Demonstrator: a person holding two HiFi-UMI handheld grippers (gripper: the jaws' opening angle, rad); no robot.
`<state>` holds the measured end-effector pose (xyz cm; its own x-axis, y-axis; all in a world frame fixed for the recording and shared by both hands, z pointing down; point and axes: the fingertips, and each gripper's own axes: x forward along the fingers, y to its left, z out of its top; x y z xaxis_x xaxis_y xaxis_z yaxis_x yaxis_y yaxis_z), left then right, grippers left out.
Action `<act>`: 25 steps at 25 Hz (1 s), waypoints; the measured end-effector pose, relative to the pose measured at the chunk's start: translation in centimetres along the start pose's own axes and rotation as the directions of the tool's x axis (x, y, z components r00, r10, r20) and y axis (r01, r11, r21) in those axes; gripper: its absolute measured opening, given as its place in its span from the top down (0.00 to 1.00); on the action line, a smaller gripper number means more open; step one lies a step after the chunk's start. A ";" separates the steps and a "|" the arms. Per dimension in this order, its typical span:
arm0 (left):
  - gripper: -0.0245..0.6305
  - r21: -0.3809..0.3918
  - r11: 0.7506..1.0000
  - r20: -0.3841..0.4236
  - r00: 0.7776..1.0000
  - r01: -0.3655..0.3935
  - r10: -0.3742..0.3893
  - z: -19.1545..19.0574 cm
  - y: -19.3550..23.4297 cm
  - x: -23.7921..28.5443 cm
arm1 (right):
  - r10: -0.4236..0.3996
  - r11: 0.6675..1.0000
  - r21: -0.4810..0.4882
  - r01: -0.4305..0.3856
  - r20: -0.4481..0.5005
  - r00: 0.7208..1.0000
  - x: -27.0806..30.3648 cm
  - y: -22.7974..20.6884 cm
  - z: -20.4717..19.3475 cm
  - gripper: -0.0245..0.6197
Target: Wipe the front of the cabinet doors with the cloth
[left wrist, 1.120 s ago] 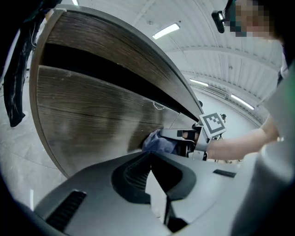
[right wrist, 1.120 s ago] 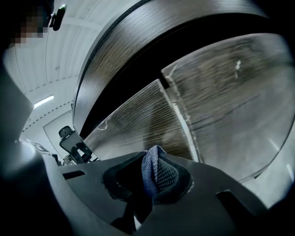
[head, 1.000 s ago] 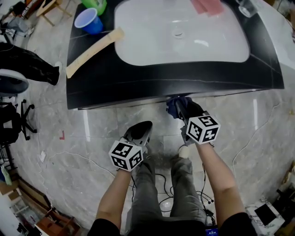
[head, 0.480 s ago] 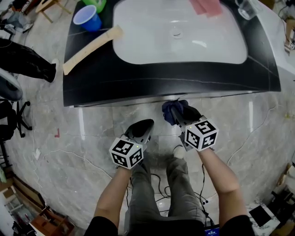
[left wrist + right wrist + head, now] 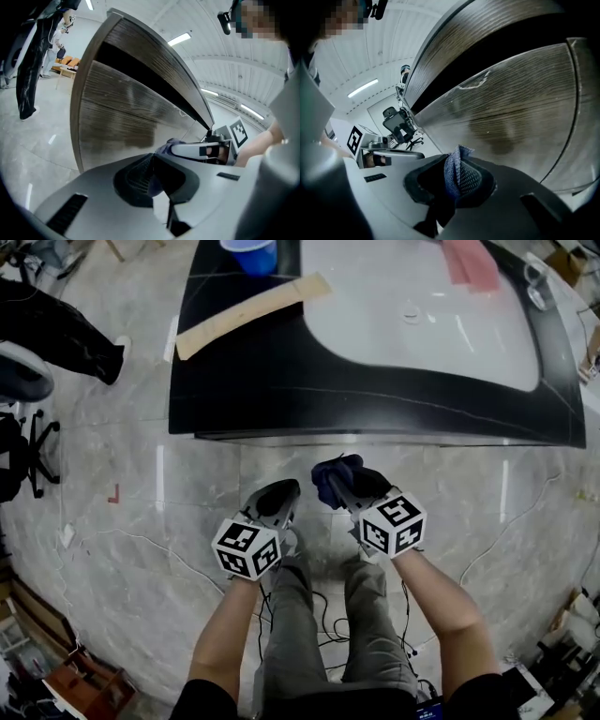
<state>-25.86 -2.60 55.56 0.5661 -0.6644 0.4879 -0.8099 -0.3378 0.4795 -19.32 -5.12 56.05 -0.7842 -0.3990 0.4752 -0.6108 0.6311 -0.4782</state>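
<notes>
**Cloth held before the cabinet front, seen from above and along both jaws**

A grey marble-patterned floor (image 5: 141, 484) is shown. On it stands a cabinet carrying a black table (image 5: 309, 390) with a white sink (image 5: 394, 343) set into it. On the table top, a blue cup (image 5: 251, 253) and a pale wooden strip (image 5: 253, 315) are seen left of the sink, and a pink rag (image 5: 469, 263) lies in the sink near its far rim.

Below the table's front edge, the right gripper (image 5: 342, 486) is held with its jaws clenched on a blue cloth (image 5: 330, 474), which is bunched between and around the jaw tips. In the right gripper view, the cloth is seen standing up from the jaws before the brown wood-grain cabinet door (image 5: 520, 108). Whether cloth and door are touching cannot be told.

The left gripper (image 5: 279, 495) is held just beside the right gripper, on its left, with its jaws pressed together and nothing seen between them. It points toward the same cabinet front.

The person's legs are seen below both grippers.
</notes>
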 end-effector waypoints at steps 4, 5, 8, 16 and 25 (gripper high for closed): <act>0.95 -0.021 1.000 0.000 1.000 -0.023 0.023 -1.0 2.8 -2.5 | 0.000 1.000 0.006 0.000 -0.013 1.000 3.3 1.9 -0.6 0.88; 0.95 -0.025 0.999 -0.003 1.000 -0.028 0.028 -1.2 3.5 -3.0 | -0.002 1.000 0.005 0.002 -0.016 1.000 4.1 2.3 -0.7 0.88; 0.95 -0.038 0.998 -0.009 0.999 -0.044 0.044 -1.7 5.6 -4.5 | -0.004 1.000 -0.008 0.004 -0.025 1.000 6.7 3.5 -1.0 0.88; 0.95 -0.052 0.996 -0.006 0.997 -0.073 0.073 -1.8 10.2 -7.6 | 0.022 0.999 -0.028 -0.023 -0.035 0.999 13.6 6.8 -1.0 0.88; 0.95 -0.064 0.992 0.011 0.994 -0.111 0.112 -0.9 13.1 -7.9 | -0.006 0.997 -0.080 -0.001 -0.084 0.996 16.9 5.6 -1.4 0.88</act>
<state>-40.82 -1.19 58.58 0.4703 -0.7051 0.5307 -0.8560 -0.2184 0.4685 -35.82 -7.41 62.46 -0.7686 -0.3453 0.5385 -0.5994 0.6827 -0.4178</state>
